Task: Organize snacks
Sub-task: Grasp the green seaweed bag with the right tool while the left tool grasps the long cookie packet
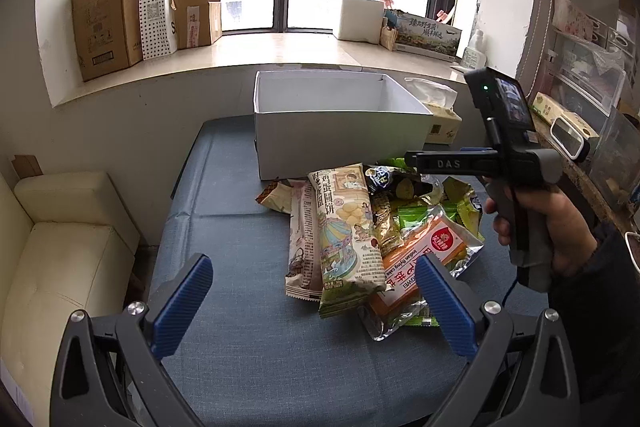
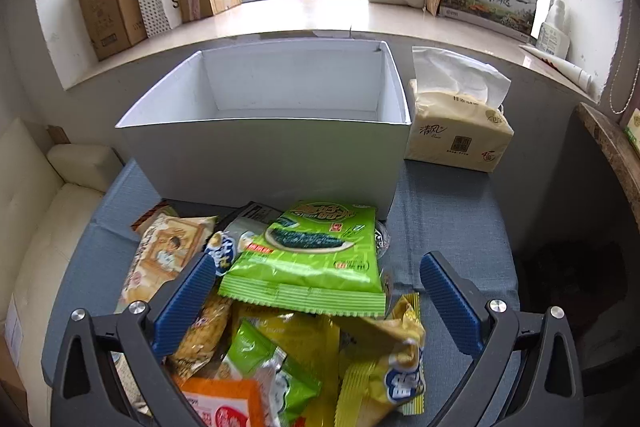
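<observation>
Empty white box (image 2: 264,155) stands at the back of a blue-covered table (image 1: 240,347), snack packets (image 1: 360,235) heaped against its front.

Both grippers, left (image 1: 314,303) and right (image 2: 320,303), hover wide apart, holding nothing; a green seaweed packet (image 2: 316,255) tops the heap.

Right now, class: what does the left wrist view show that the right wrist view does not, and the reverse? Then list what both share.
Only the left wrist view shows the right gripper in a hand, seen from the side, and the shelving at right.

Only the right wrist view shows the green seaweed packet lying flat on top of the pile, and the floor of the white box, which is bare.

Both show the white box, the snack pile on the blue cloth, the tissue pack, the cream sofa and the cartons on the windowsill.
</observation>
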Action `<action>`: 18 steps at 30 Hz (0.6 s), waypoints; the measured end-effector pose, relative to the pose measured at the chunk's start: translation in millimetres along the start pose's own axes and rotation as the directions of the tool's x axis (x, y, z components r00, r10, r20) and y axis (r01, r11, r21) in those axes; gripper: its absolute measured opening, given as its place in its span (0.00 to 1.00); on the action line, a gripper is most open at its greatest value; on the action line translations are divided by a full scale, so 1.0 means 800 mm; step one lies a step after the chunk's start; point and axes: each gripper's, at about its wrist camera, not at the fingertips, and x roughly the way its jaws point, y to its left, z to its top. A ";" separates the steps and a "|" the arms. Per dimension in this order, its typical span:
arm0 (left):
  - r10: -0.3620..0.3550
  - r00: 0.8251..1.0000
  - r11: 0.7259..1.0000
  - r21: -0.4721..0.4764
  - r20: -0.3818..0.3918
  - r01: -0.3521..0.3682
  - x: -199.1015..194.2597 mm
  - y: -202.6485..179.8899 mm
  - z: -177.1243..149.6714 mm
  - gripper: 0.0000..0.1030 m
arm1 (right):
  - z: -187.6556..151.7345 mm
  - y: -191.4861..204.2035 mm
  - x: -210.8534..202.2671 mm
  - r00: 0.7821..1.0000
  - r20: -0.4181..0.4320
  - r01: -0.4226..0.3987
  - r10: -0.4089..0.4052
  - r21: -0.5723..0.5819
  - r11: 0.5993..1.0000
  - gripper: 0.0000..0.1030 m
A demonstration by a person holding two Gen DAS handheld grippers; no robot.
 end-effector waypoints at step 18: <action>-0.003 0.998 1.000 -0.028 -0.062 0.001 0.025 0.014 -0.016 1.00 | 0.011 -0.007 0.036 0.992 -0.112 -0.054 0.053 0.001 0.999 0.72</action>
